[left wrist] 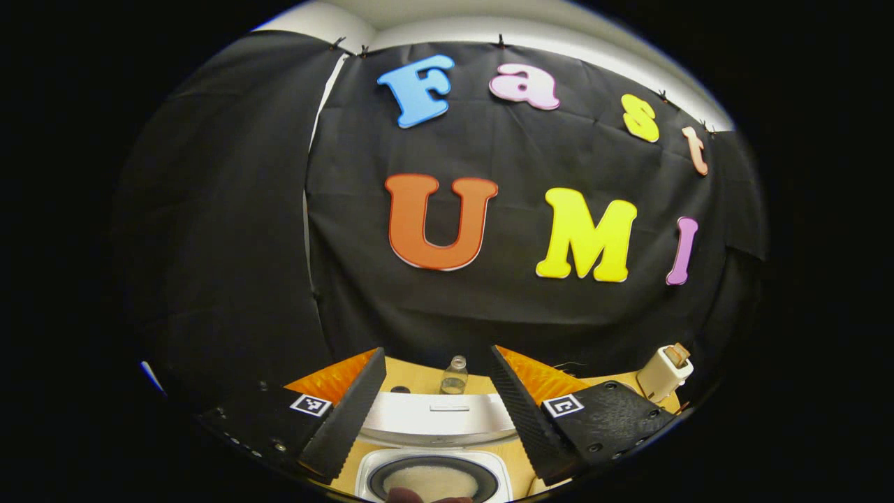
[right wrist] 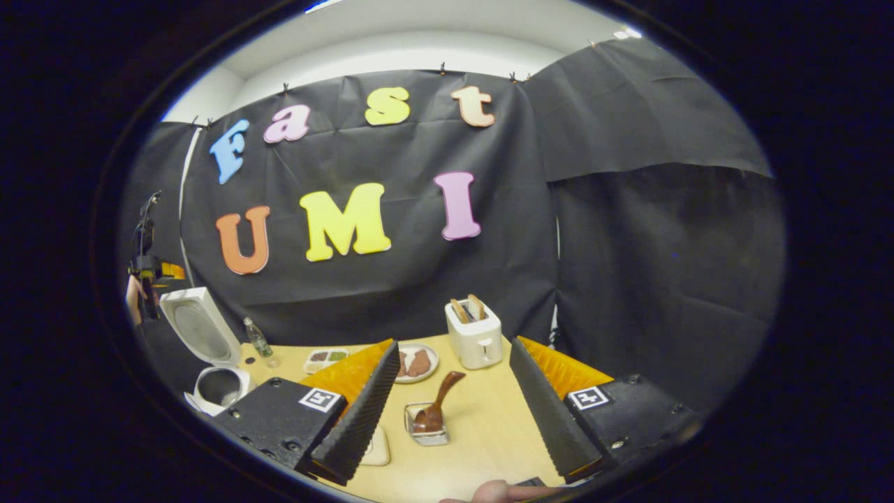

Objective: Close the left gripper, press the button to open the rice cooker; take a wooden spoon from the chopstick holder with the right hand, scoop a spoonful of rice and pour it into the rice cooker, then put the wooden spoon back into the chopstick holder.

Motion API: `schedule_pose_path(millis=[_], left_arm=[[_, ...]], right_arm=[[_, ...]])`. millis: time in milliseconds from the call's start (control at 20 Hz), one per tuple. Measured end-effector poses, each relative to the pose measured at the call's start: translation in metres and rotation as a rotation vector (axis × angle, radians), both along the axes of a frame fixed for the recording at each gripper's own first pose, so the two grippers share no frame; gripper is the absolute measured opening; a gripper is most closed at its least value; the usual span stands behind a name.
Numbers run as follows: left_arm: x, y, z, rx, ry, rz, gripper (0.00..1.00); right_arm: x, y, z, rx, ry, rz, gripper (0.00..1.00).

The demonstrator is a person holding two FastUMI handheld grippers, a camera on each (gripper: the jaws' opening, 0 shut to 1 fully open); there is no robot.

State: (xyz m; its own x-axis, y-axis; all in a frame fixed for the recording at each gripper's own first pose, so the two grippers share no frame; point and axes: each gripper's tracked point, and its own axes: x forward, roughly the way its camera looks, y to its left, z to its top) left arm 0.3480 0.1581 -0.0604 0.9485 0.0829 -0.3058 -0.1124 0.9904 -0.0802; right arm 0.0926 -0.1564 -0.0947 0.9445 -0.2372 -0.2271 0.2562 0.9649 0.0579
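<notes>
Twice logging square black-and-white coded markers [left wrist: 310, 404], one per finger mount on each gripper, and recording them as patterns rather than writing.

Finding the left gripper [left wrist: 436, 353] standing wide apart, clamping nothing and touching nothing. Observing it hanging over the rice cooker [left wrist: 370, 475], with the lid [left wrist: 436, 419] tipped up and white rice [left wrist: 433, 482] lying in the pot. Noting a clear bottle [left wrist: 454, 377] just behind the lid, at the table's [left wrist: 419, 381] far edge.

Finding the right gripper [right wrist: 454, 344] likewise spread wide, holding nothing. Sighting, between its fingers, the wooden spoon [right wrist: 436, 405] leaning bowl-down in a small square chopstick holder [right wrist: 427, 434] around the table's middle, well apart from both fingers. Recording a toaster [right wrist: 475, 335] and a plate [right wrist: 418, 363] of brownish food toward the far edge. Placing the open cooker at the table's left edge, with the left gripper raised above it.
</notes>
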Motion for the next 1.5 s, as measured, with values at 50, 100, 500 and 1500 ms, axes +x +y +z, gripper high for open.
schedule_pose_path(millis=[50, 100, 500, 1500], left_arm=[[0.002, -0.002, -0.006, -0.025, 0.034, -0.011, 0.95], [0.003, -0.010, -0.010, -0.045, 0.053, -0.040, 0.95], [-0.032, -0.023, -0.026, 0.042, 0.153, -0.103, 0.97], [-0.203, -0.061, -0.198, -0.103, 0.555, -0.063, 0.96]], right_arm=[[-0.009, -0.001, -0.007, -0.001, 0.015, -0.020, 0.96], [-0.017, -0.002, -0.012, 0.000, 0.025, -0.039, 1.00], [-0.020, 0.022, -0.027, 0.064, 0.053, -0.018, 1.00], [-0.002, 0.059, -0.022, 0.024, 0.036, 0.190, 1.00]])
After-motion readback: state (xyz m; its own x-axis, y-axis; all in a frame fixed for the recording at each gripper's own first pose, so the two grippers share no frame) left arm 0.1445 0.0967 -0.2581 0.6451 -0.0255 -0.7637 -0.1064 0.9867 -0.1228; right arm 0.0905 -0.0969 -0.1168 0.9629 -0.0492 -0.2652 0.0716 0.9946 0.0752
